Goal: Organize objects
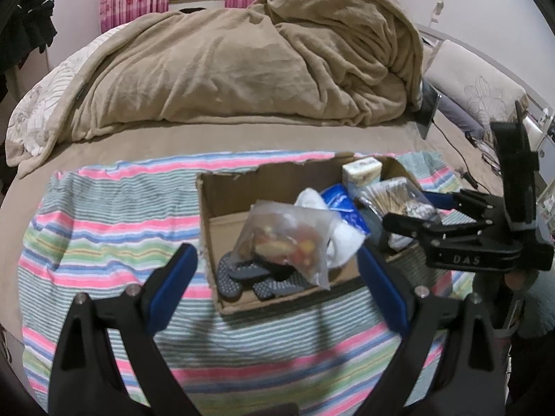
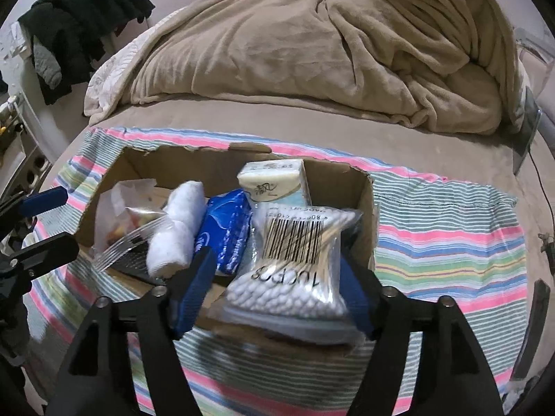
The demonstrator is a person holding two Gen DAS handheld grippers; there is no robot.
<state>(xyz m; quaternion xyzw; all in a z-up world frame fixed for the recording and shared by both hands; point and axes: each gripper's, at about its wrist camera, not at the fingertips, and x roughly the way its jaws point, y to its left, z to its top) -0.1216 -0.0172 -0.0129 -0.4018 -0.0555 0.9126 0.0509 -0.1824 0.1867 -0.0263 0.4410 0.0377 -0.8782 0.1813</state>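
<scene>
A torn cardboard box point(image 1: 229, 204) point(image 2: 367, 190) sits on a striped cloth point(image 1: 104, 215) on the bed. It holds a clear bag of colourful bits point(image 1: 288, 239) point(image 2: 118, 222), dark studded pieces point(image 1: 242, 277), a white roll point(image 2: 177, 228), a blue packet point(image 2: 225, 228), a tissue pack point(image 2: 274, 180) and a bag of cotton swabs point(image 2: 295, 270). My left gripper point(image 1: 277, 287) is open in front of the box, the clear bag between its fingers. My right gripper point(image 2: 277, 294) is open around the swab bag, and it also shows in the left wrist view point(image 1: 412, 218).
A heaped tan blanket point(image 1: 242, 62) fills the far side of the bed. A pillow point(image 1: 478, 86), a tablet point(image 1: 428, 111) and cables lie at the right. Dark clothes point(image 2: 86, 10) hang at the far left. The striped cloth point(image 2: 451, 242) extends right of the box.
</scene>
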